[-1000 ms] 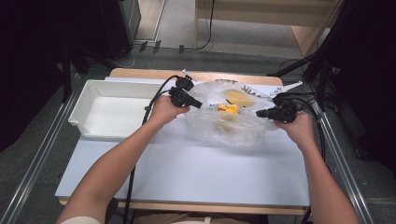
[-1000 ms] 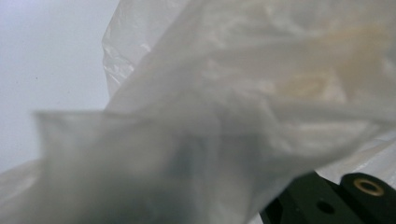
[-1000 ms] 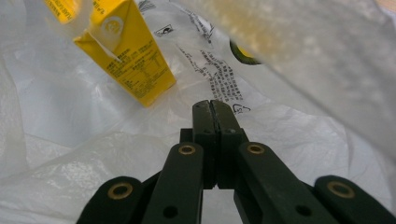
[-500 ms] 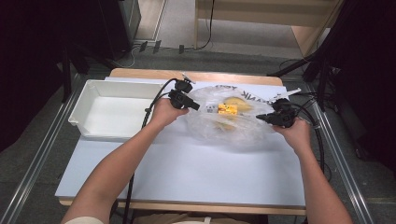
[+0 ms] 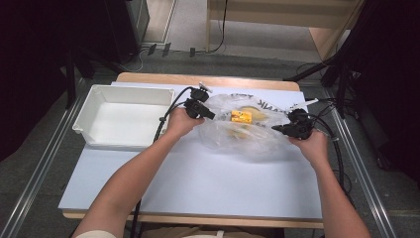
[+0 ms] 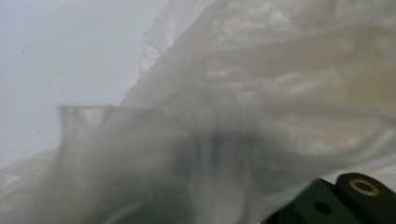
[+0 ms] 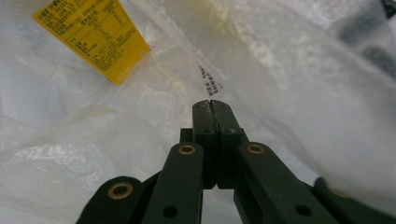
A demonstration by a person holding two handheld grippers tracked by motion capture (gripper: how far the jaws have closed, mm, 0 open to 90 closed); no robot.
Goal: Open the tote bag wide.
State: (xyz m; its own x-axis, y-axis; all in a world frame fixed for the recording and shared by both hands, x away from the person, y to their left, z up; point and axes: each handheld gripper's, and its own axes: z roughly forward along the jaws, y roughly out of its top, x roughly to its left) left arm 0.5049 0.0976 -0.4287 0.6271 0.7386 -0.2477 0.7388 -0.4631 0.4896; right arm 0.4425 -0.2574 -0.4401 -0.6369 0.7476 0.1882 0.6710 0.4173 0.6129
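A clear plastic bag (image 5: 247,130) is held at both ends above the white table (image 5: 208,183) — pinched at nine o'clock by the left gripper (image 5: 210,115), at three o'clock by the tightly closed right gripper (image 5: 275,128). A yellow label (image 5: 241,117) is seen inside.

A white rectangular bin (image 5: 124,118) is sitting at about nine o'clock on the pale blue-white tabletop (image 5: 208,183), its long side lying parallel to the near edge. A light wooden edge strip (image 5: 198,79) is showing along the table's far side at twelve o'clock. Metal rails (image 5: 37,168) are running along both flanks, at nine and three o'clock. Beyond the table, at twelve o'clock, wooden furniture (image 5: 277,20) is standing on grey floor (image 5: 188,29); a dark cabinet (image 5: 126,22) is standing at eleven o'clock.
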